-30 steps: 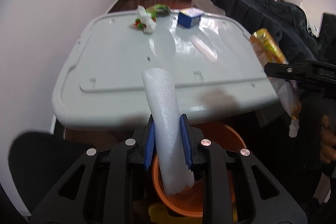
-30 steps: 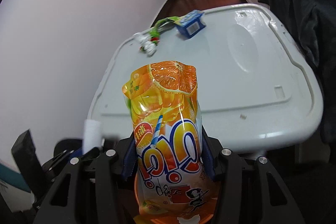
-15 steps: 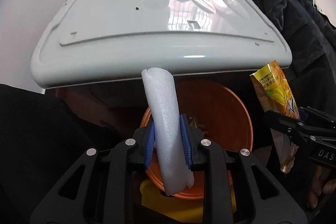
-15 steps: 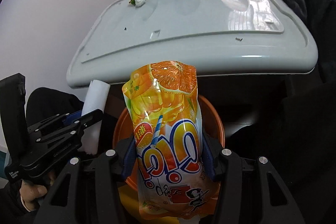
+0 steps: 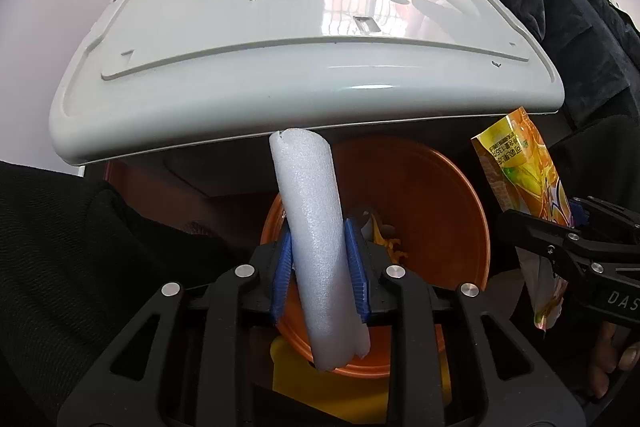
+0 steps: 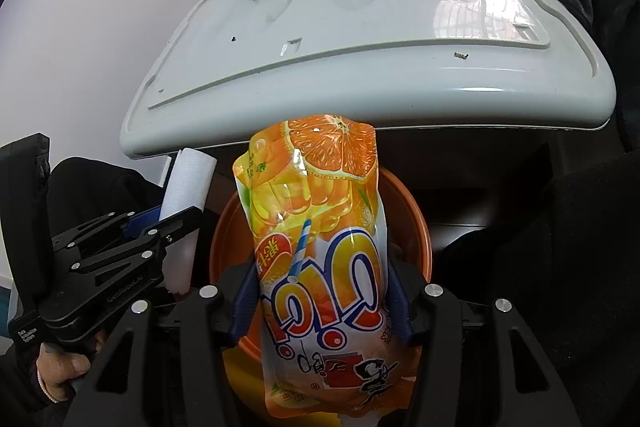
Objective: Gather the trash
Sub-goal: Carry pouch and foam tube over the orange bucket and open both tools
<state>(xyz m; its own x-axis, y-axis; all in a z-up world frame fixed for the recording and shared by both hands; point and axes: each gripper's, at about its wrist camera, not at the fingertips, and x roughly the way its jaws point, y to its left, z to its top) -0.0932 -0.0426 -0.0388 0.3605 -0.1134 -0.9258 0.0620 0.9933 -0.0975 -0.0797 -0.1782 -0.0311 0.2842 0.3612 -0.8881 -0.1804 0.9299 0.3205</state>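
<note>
While the left gripper [image 5: 319,259] pinches a white foam roll [image 5: 316,239] above the orange bin [image 5: 452,195], the right gripper's [image 6: 322,297] opening jaws flank an orange juice pouch [image 6: 320,259].

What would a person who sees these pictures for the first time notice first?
The bright orange juice pouch fills the middle of the right wrist view, between the pads of the right gripper, whose jaws are opening. In the left wrist view, the left gripper clamps a white foam tube. Both hang over a round orange plastic bin, below a pale grey plastic lid.
</note>
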